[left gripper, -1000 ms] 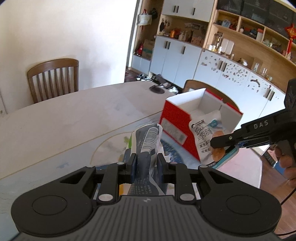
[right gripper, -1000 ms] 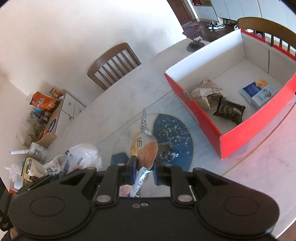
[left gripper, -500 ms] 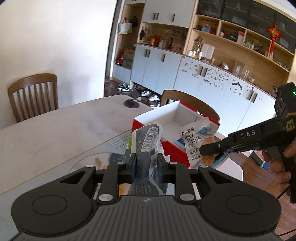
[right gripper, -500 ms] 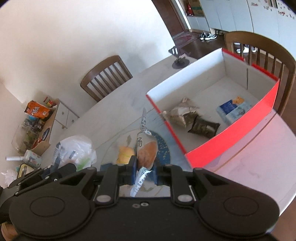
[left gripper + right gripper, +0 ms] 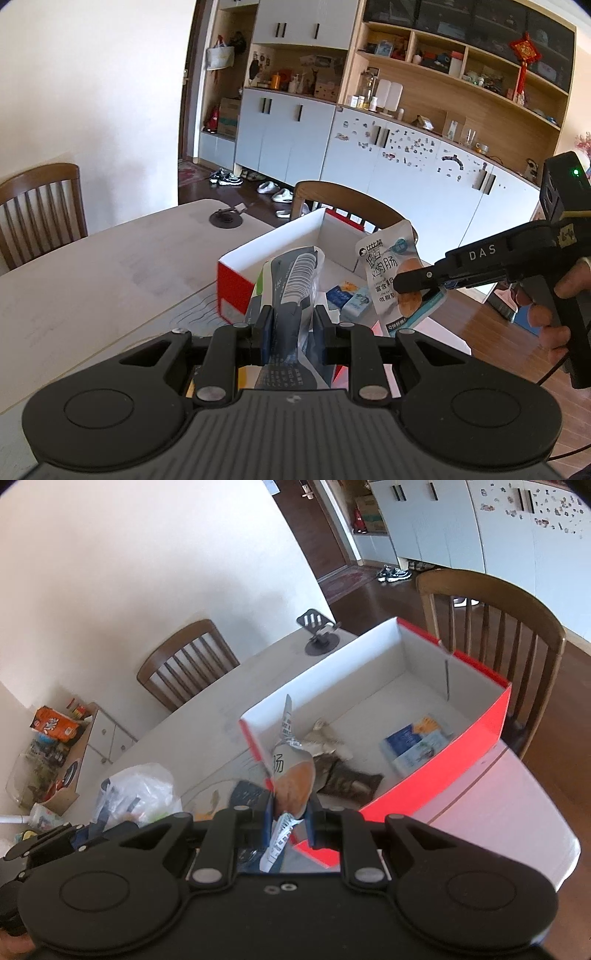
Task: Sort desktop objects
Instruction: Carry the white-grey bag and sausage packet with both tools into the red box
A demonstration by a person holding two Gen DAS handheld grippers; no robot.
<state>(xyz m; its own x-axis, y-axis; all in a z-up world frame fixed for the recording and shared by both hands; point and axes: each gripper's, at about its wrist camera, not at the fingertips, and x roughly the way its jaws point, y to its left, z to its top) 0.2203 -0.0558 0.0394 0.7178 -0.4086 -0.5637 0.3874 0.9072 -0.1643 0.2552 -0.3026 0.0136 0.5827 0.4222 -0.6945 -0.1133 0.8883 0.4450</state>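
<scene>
My left gripper is shut on a grey-and-white plastic packet with a barcode, held above the table in front of the red box. My right gripper is shut on a white sausage snack pouch, also seen in the left wrist view, held over the near edge of the red box. Inside the box lie a blue-and-white packet, a dark packet and a crumpled pale packet.
A clear plastic bag lies on the pale table at the left. A black phone stand sits at the far table edge. Wooden chairs stand behind the box and by the wall.
Both grippers have risen and moved toward the red box with their packets. The right pouch now hangs over the box's near wall; the box sits closer and lower in both views.
</scene>
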